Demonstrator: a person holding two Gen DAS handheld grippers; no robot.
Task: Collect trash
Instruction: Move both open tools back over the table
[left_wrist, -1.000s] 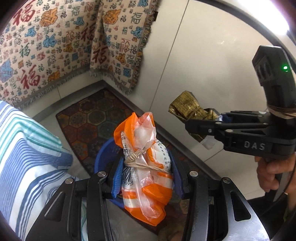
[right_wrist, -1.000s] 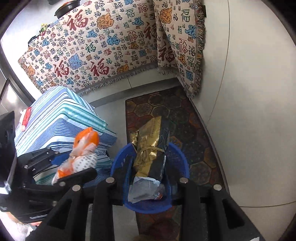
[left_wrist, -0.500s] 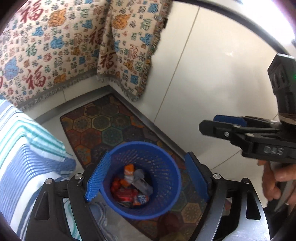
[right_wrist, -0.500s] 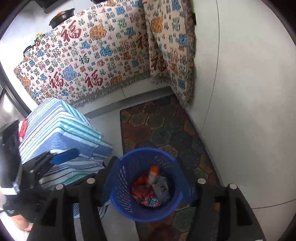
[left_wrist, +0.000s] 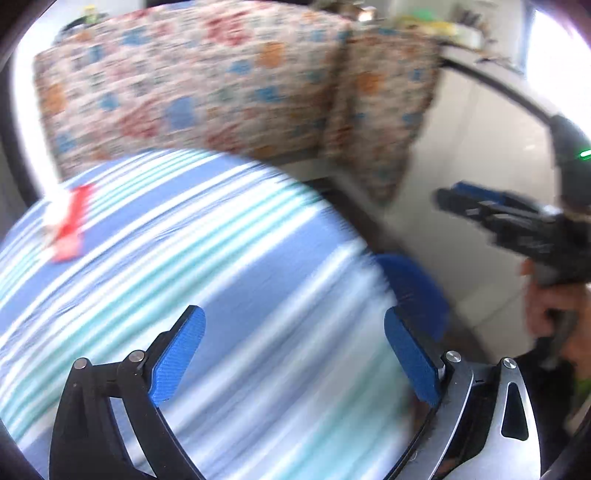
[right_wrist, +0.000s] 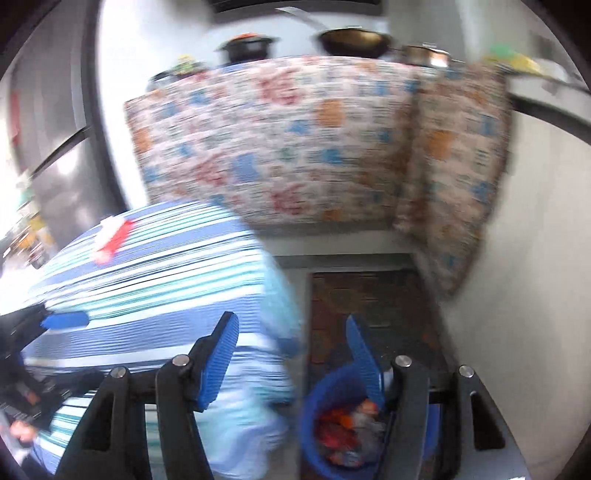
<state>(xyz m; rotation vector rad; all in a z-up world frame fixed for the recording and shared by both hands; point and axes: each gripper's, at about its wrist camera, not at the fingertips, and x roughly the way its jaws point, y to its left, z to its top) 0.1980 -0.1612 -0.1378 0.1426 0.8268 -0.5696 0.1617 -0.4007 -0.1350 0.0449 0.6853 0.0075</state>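
Blue-and-white striped bedding filled the view, a red-and-white wrapper lying on it. The blue trash basket sat on the floor with wrappers inside. The left gripper was opening, empty; the right gripper stood open, empty.

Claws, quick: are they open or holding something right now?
Left claw: opening wide, nothing between its fingers.
Right claw: open, holding nothing.

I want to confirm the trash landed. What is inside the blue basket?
The blue basket holds a pile of red, orange and grey wrappers, blurred. The right gripper's finger covers part of the rim; deeper contents are hidden.
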